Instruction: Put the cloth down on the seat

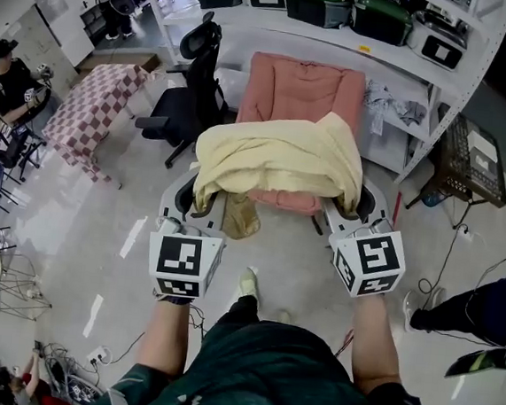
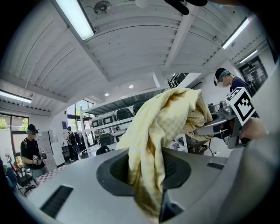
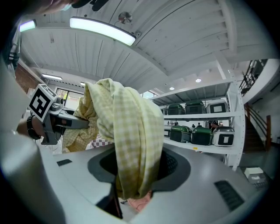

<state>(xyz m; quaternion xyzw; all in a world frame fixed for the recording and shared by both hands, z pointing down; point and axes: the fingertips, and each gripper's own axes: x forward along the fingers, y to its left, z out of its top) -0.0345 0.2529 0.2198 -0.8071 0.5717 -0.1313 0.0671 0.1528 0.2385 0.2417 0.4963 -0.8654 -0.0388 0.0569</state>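
Left hand-held gripper (image 1: pixel 196 202), left of centre: jaws partly closed, clamped on a bunched edge of a pale yellow checked cloth (image 1: pixel 279 160). Right hand-held gripper (image 1: pixel 359 206), right of centre: gripping the opposite edge the same way. Cloth stretched between the two, hanging over the front of a pink cushioned seat (image 1: pixel 304 91) at upper centre; unclear whether touching it. Left of the seat, a black office chair (image 1: pixel 188 93). Along the top edge, a white shelf (image 1: pixel 409 65) with dark green cases (image 1: pixel 319 0). At upper left, a table with a red-checked cover (image 1: pixel 93 106).

One cloth (image 1: pixel 280 155), two grippers (image 1: pixel 191 202) (image 1: pixel 364 208) (and one seat (image 1: pixel 304 91))
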